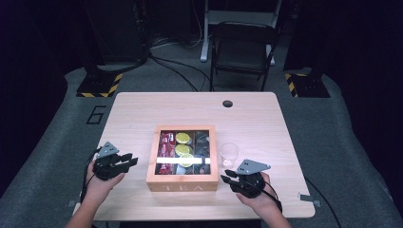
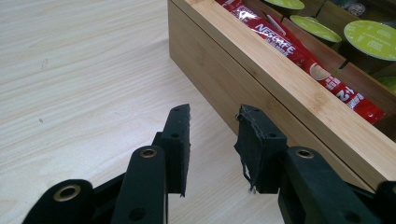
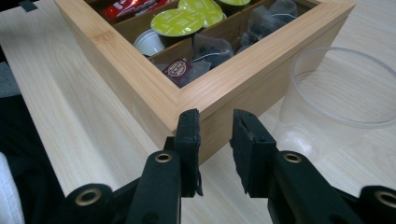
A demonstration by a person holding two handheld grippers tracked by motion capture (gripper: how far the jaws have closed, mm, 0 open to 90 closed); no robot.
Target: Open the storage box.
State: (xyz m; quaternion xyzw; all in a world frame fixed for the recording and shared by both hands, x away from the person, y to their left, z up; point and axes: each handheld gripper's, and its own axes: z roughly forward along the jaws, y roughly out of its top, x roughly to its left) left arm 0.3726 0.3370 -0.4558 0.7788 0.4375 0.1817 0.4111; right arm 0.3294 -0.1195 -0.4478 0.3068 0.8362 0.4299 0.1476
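The tea box (image 1: 182, 161) sits mid-desk (image 1: 142, 109), lid off, holding capsules (image 3: 177, 21), sachets and tea bags. It is rigid wood with some weight, so take it by opposite side walls. Your left hand-held gripper (image 2: 212, 128) and right hand-held gripper (image 3: 215, 128) flank it, jaws apart, empty. The thin plastic cup (image 3: 343, 93) beside it tips easily.

The wooden tea box (image 2: 280, 79) runs off the left gripper view's top and right edges. The clear plastic cup (image 3: 341, 102) is cut by the right gripper view's right edge. Sachet labels (image 1: 167, 147) are too small to read from above.
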